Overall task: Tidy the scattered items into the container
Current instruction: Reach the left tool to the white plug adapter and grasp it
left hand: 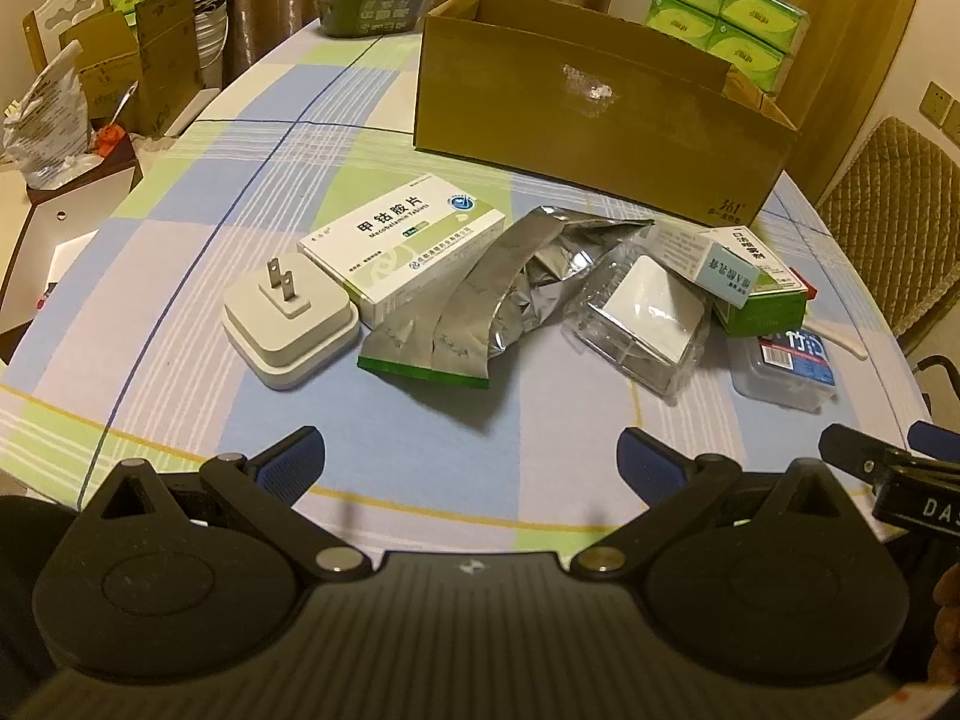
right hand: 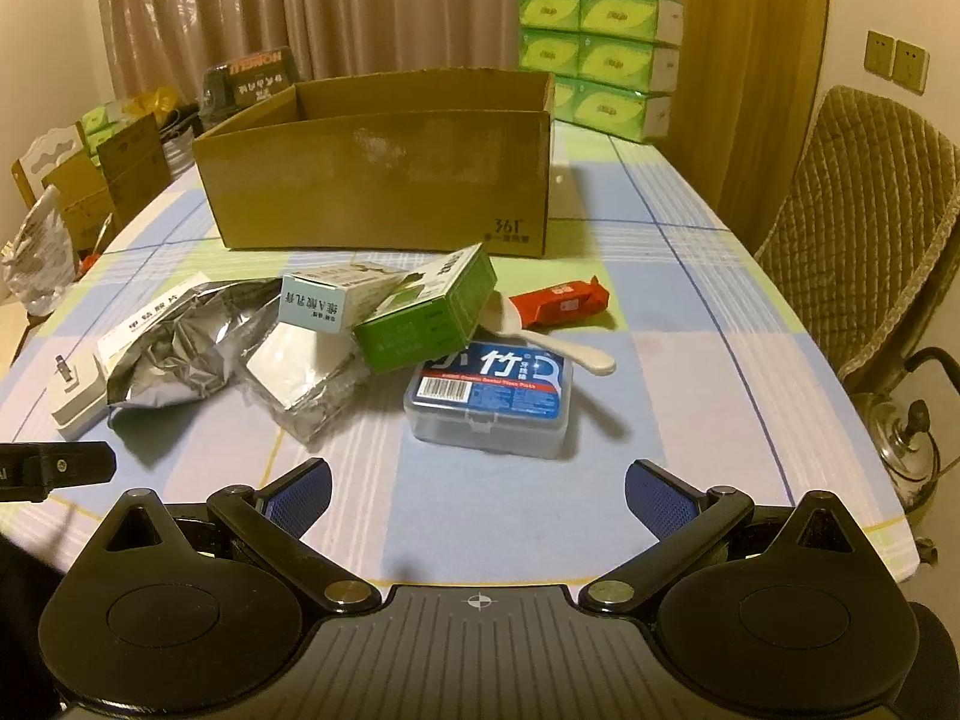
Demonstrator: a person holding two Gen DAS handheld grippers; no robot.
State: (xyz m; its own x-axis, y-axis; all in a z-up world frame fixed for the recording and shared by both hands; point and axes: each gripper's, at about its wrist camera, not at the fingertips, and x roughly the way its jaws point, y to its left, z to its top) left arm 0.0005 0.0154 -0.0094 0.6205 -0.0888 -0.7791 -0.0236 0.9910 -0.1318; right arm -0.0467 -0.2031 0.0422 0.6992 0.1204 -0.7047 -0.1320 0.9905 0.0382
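The open cardboard box (right hand: 384,180) stands at the far side of the counter (right hand: 660,360), flaps up; its interior is hidden from both views, so its contents cannot be told. The scattered items lie in a loose row just in front of it, all outside the box. From the left: a white plug adapter (left hand: 291,318) lying prongs up, touching a white Mecobalamin tablet box (left hand: 408,240); a crumpled silver foil pouch (left hand: 480,306) with a green bottom edge, resting against that tablet box; a clear plastic packet (left hand: 642,324) holding a white square piece; a pale blue carton (right hand: 318,300) and a green carton (right hand: 432,318) leaning on one another above the packet. A clear dental floss case (right hand: 489,402) with a blue label sits nearest the right gripper (right hand: 477,492), its far edge under the green carton. A white plastic spoon (right hand: 570,354) lies just behind the case, and a red wrapped packet (right hand: 561,303) lies beyond the spoon, near the box corner. The left gripper (left hand: 471,450) hovers above the counter short of the pouch, fingers (left hand: 294,456) spread apart and holding nothing. The right gripper's fingers (right hand: 657,492) are likewise spread wide, holding nothing. Stacked green tissue packs (right hand: 600,54) stand behind the box; a quilted chair (right hand: 870,228) stands at the right.
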